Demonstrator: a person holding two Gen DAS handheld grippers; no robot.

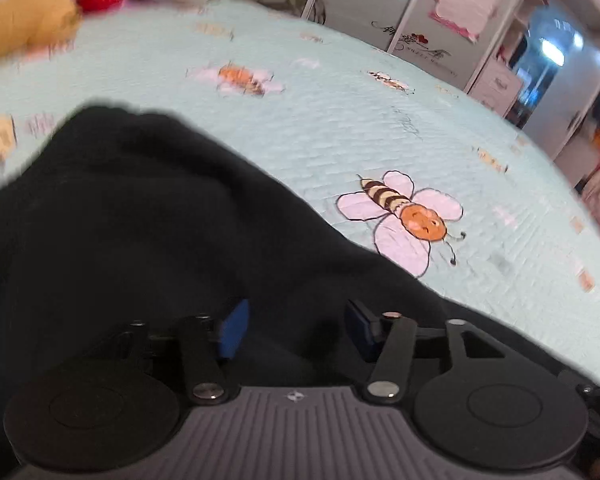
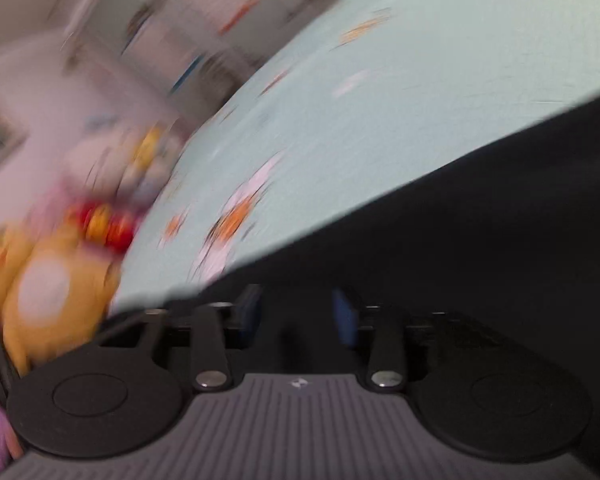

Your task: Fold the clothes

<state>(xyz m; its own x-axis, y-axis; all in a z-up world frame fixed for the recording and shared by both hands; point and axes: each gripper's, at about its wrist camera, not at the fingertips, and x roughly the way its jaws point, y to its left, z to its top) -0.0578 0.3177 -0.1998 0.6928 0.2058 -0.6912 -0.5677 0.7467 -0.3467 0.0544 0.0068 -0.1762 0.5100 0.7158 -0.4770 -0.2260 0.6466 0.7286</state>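
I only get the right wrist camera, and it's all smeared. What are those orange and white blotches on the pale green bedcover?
Observer: The left wrist view shows them sharply. They are cartoon bees, like this bee, printed on the bedcover.
Operator: And the black cloth? I only see a straight dark edge.
Observer: Over there the black garment is a rumpled mound with soft folds, not a flat sheet.
Operator: Is the other tool gripping it?
Observer: The left tool is right over the garment with its blue pads standing apart, and black cloth shows in the gap.
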